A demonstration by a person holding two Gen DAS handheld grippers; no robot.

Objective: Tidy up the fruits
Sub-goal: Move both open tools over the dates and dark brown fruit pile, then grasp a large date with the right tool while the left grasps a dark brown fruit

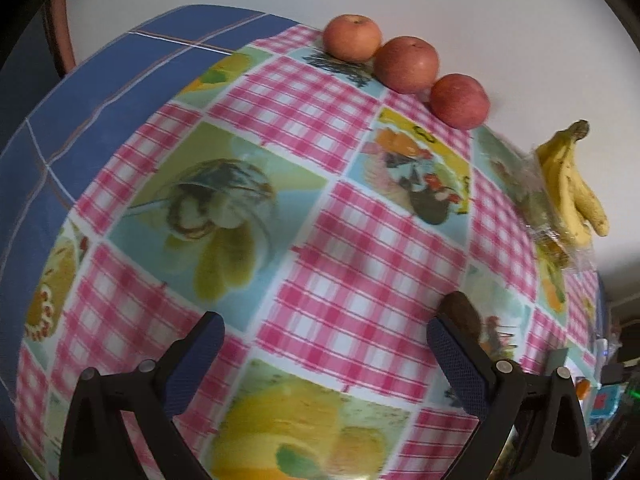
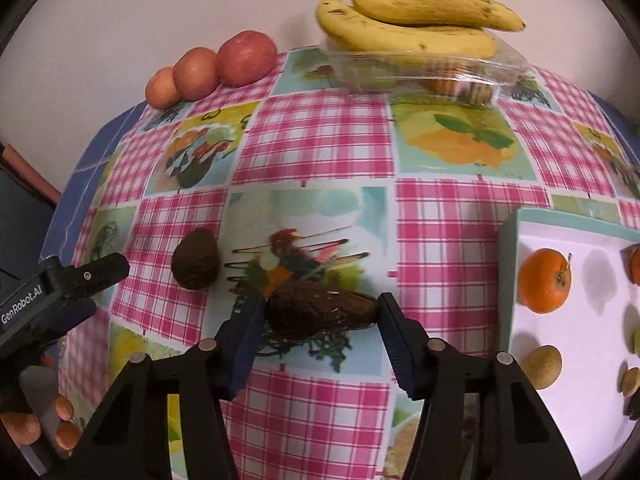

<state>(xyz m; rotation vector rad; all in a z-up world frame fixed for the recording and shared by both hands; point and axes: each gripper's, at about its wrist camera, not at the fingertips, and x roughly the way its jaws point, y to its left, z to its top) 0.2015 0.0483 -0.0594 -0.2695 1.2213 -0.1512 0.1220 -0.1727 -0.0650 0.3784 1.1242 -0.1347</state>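
Right gripper (image 2: 320, 316): jaws moderately spread, closed on a dark brown avocado (image 2: 320, 310) lying sideways on the checked tablecloth (image 2: 320, 152), pads touching both ends. Second avocado (image 2: 196, 259) at 10 o'clock from it, apart. Left gripper (image 1: 324, 354): wide open, empty (over bare cloth). White tray (image 2: 576, 344) at 3 o'clock holds an orange (image 2: 545, 281).

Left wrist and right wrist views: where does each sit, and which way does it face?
Left wrist: on the left gripper, low over the tablecloth, facing three apples by the wall; own open fingers show.
Right wrist: on the right gripper, facing bananas; fingers flank a dark avocado; hand visible.
Shared: apples, bananas, tablecloth.
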